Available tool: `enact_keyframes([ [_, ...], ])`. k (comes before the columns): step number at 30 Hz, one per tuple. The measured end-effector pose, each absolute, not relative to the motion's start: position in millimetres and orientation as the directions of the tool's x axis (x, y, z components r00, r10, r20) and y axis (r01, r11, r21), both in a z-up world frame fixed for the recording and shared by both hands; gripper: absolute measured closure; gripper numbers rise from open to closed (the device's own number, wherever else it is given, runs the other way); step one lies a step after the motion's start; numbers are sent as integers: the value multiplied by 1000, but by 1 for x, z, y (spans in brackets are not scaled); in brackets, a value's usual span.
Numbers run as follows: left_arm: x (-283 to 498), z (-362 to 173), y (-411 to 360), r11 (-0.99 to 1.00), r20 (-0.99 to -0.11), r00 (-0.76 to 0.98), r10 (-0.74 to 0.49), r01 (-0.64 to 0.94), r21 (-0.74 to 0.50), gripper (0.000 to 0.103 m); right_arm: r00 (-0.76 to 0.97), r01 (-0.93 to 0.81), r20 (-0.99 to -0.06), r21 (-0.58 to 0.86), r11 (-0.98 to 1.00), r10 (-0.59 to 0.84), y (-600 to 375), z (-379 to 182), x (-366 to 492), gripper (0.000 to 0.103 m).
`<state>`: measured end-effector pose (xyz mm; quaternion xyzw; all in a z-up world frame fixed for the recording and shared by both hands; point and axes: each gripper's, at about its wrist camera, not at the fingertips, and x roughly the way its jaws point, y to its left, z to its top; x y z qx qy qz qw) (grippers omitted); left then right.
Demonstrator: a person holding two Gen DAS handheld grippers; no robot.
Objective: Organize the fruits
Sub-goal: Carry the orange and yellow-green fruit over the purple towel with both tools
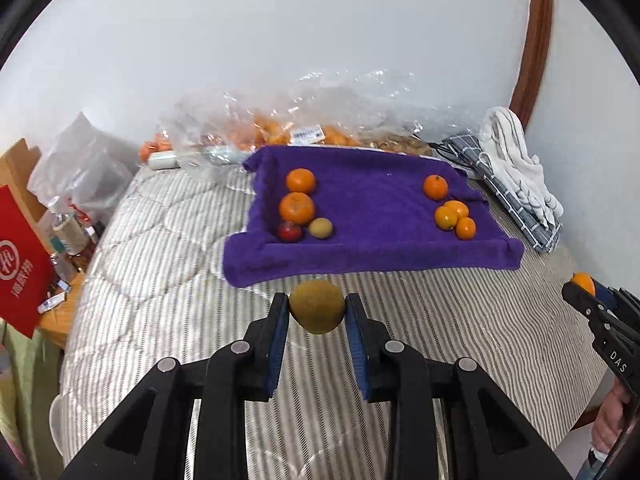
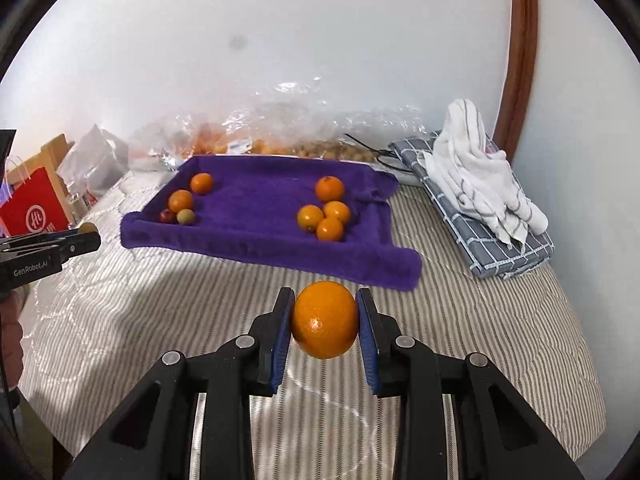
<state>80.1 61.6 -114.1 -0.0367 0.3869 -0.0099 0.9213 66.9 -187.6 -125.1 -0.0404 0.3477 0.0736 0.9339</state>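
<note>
My left gripper point(image 1: 317, 307) is shut on a brown kiwi point(image 1: 317, 311), held above the striped bed just in front of the purple towel-lined tray point(image 1: 372, 258). My right gripper point(image 2: 325, 316) is shut on an orange point(image 2: 325, 320), also in front of the tray point(image 2: 260, 248). In the tray's left part lie two oranges point(image 1: 297, 207), a red fruit point(image 1: 289, 231) and a kiwi point(image 1: 320, 227). In its right part lie several small oranges point(image 1: 452, 214). The right gripper also shows at the right edge of the left wrist view point(image 1: 580, 290).
Clear plastic bags of fruit point(image 1: 280, 128) lie behind the tray by the wall. Folded cloths point(image 1: 516, 168) lie to the tray's right. A red paper bag point(image 1: 20, 264) and bottles stand at the left, beside the bed. The striped bedspread point(image 1: 160, 280) spreads in front.
</note>
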Motion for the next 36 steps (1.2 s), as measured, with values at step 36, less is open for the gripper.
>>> enact_keyframes([
  [36,151,-46,79,984,-640,767,-55,-65,-163,76,768,-139,-626,48,989,138,-199,-74,162,72],
])
